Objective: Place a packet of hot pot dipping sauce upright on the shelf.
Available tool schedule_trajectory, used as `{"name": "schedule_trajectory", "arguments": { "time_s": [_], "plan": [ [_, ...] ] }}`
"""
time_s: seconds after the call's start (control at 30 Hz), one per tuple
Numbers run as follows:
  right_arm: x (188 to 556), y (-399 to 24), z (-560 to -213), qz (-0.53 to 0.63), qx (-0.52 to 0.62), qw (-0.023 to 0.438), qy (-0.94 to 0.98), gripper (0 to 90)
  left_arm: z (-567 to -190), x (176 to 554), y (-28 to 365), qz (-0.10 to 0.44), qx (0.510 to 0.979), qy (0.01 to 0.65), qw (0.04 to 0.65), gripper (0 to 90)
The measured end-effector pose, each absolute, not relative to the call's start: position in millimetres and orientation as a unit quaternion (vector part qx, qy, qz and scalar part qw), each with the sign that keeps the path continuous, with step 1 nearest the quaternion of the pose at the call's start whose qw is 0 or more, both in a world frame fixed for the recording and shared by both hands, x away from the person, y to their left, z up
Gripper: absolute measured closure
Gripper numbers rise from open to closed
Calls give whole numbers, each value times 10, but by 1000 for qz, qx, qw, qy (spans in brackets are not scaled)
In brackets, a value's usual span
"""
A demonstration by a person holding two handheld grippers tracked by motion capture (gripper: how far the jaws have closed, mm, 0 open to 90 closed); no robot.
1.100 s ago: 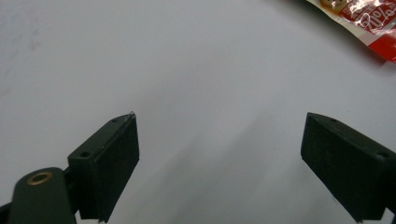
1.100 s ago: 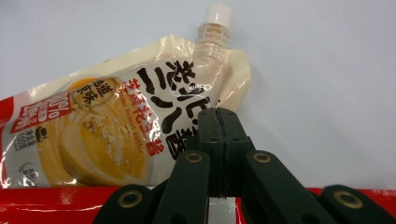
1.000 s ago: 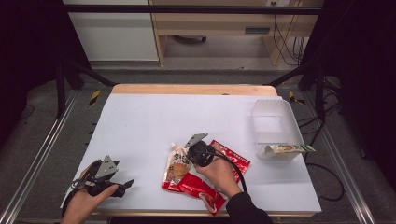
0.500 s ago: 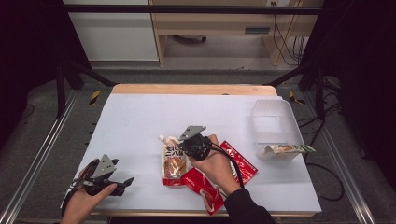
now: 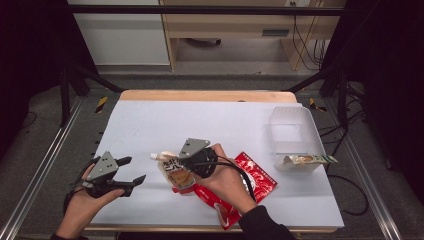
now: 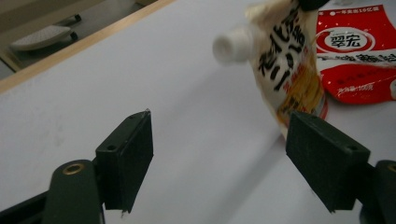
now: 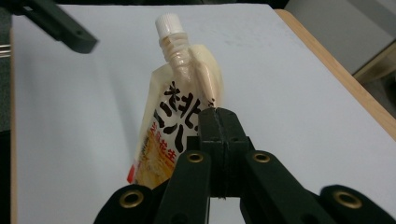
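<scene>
A cream spout pouch [image 5: 172, 173] with black characters and a white cap hangs tilted above the table's front middle, cap toward the left. My right gripper [image 5: 184, 169] is shut on its upper edge; in the right gripper view the jaws [image 7: 219, 122] pinch the pouch [image 7: 170, 116] just below the spout. My left gripper [image 5: 134, 170] is held over the front left of the table. It is open, its jaws have just been closing a little, and nothing is between them [image 6: 219, 158]. The pouch [image 6: 289, 70] shows beyond its jaws.
A red snack packet [image 5: 257, 181] lies flat under my right hand. At the right stands a clear plastic container [image 5: 292, 125], with a pale green wrapped packet [image 5: 307, 160] across its near rim. The white table top [image 5: 165, 125] ends in a wooden far edge.
My right hand has lifted the pouch off the red packet and carried it up and to the left. My left hand has risen a little.
</scene>
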State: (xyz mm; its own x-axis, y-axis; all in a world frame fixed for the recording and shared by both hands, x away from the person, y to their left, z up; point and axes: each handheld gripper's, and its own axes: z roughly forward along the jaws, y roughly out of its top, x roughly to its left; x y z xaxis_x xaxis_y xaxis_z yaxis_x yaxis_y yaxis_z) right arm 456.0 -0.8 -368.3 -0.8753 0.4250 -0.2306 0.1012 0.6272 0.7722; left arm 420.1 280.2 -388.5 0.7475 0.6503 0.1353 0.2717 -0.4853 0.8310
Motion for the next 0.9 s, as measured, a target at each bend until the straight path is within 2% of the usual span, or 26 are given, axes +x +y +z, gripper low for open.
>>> {"name": "schedule_trajectory", "arguments": {
  "time_s": [0.2, 0.4, 0.67, 0.83, 0.9],
  "plan": [
    [4410, 73, -3621, 405, 119, 204, 883, 900, -3750, 4301, 2631, 197, 842, 246, 439, 274],
    [4368, 71, -3594, 402, 109, 201, 887, 900, -3748, 4357, 2524, 178, 853, 225, 435, 371],
    [4341, 75, -3591, 401, 106, 201, 888, 900, -3773, 4373, 2492, 167, 851, 226, 444, 600],
    [4371, 29, -3580, 398, 117, 204, 887, 900, -3696, 4349, 2468, 154, 846, 224, 459, 706],
    [4385, -14, -3559, 403, 123, 203, 884, 900, -3649, 4340, 2434, 159, 846, 218, 460, 712]
  ]
}}
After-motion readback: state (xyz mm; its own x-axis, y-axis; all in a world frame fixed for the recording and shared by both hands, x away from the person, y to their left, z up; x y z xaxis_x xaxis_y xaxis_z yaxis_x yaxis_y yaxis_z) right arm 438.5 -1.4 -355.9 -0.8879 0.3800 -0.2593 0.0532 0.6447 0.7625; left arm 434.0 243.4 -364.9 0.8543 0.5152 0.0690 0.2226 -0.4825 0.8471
